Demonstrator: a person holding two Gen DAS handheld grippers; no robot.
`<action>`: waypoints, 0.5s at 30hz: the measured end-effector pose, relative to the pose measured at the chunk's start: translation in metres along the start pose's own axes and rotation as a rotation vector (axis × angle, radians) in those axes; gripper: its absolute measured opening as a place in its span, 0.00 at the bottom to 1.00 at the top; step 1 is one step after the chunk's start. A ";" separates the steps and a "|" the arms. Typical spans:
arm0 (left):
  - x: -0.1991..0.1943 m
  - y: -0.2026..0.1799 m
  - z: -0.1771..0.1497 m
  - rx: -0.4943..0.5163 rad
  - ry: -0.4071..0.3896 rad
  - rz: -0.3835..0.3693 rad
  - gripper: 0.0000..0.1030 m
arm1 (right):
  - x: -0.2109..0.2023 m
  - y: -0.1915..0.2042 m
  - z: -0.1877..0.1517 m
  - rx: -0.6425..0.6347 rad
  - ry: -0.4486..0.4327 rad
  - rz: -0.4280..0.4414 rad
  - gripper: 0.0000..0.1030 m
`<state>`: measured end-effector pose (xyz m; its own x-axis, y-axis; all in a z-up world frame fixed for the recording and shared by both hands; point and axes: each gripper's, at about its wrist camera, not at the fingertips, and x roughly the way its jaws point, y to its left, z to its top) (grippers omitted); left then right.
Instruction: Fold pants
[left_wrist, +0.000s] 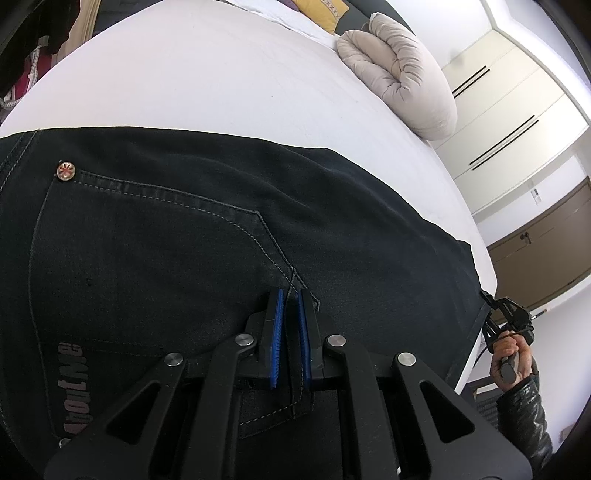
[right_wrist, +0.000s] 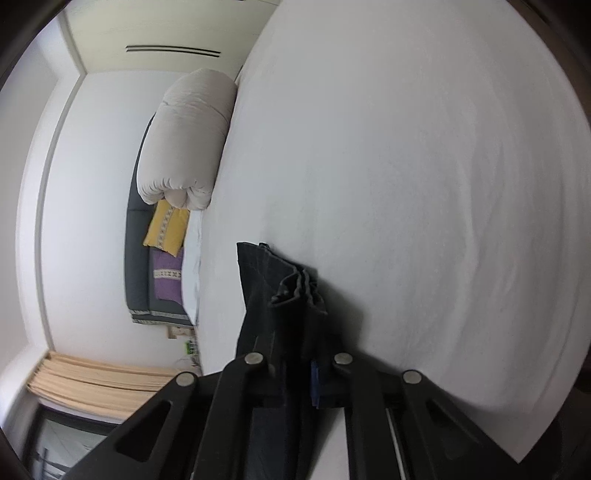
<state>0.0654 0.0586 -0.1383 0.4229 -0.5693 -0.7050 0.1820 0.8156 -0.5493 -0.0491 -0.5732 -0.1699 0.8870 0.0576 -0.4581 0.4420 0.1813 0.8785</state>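
Note:
Dark navy pants (left_wrist: 184, 240) lie flat on the white bed (left_wrist: 221, 81), back pocket with a metal rivet facing up. My left gripper (left_wrist: 291, 295) is shut on a fold of the fabric near the pocket seam, blue pads pinching it. My right gripper (left_wrist: 496, 306) shows at the far right of the left wrist view, holding the pants' far end at the bed edge. In the right wrist view my right gripper (right_wrist: 295, 332) is shut on the bunched hem of the pants (right_wrist: 291, 284), which stick up between the fingers.
A rolled beige duvet (left_wrist: 399, 70) lies at the bed's far side, also in the right wrist view (right_wrist: 184, 140). Yellow and purple cushions (right_wrist: 166, 236) sit against a dark headboard. Wardrobe doors (left_wrist: 509, 110) stand beyond the bed.

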 end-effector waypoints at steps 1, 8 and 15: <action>0.001 -0.001 0.001 -0.003 0.002 -0.004 0.08 | -0.001 0.005 -0.002 -0.026 -0.006 -0.019 0.09; -0.005 -0.007 0.007 -0.008 -0.002 -0.024 0.08 | 0.000 0.097 -0.066 -0.469 0.041 -0.131 0.07; -0.009 -0.020 0.017 -0.077 -0.008 -0.139 0.76 | 0.051 0.146 -0.265 -1.236 0.227 -0.320 0.07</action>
<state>0.0726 0.0496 -0.1136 0.4054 -0.6753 -0.6161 0.1710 0.7181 -0.6746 0.0256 -0.2839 -0.1005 0.6693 -0.0147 -0.7428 0.1056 0.9915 0.0756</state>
